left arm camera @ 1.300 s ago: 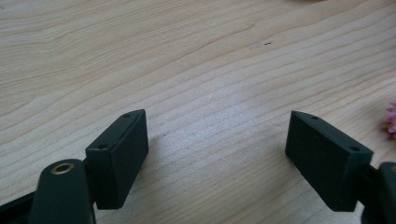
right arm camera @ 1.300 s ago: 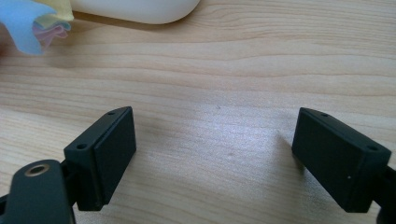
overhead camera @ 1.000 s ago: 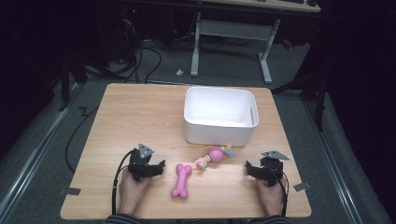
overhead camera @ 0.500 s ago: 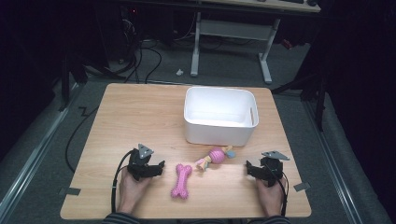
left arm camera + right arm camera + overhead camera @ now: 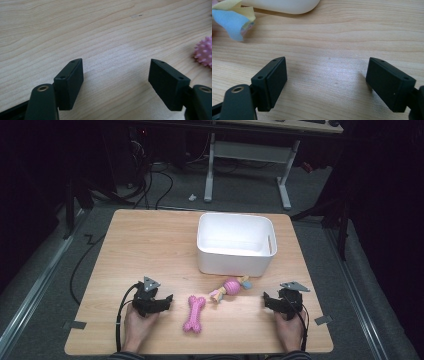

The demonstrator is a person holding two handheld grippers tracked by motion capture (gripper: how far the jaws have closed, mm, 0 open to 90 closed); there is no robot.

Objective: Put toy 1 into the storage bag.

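My left tool (image 5: 167, 300) sits released, jaws just narrowing on nothing. Pink bone (image 5: 194, 313) lies just right of it, long axis up-frame. Right tool (image 5: 268, 301) released, farther off.

The table (image 5: 150, 240) is evenly lit and sharp, its surroundings dark, shadows soft.

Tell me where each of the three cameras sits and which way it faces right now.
High view: above the person's side, facing forward and down on the wooden table; both hands, left gripper and right gripper enter from below.
Left gripper view: rides the left gripper, looking along its open jaws at bare wood, pink bone toy at the right edge.
Right gripper view: rides the right gripper, jaws open, facing the white bin and the rope toy.
Shared: high and left views both show the bone toy.
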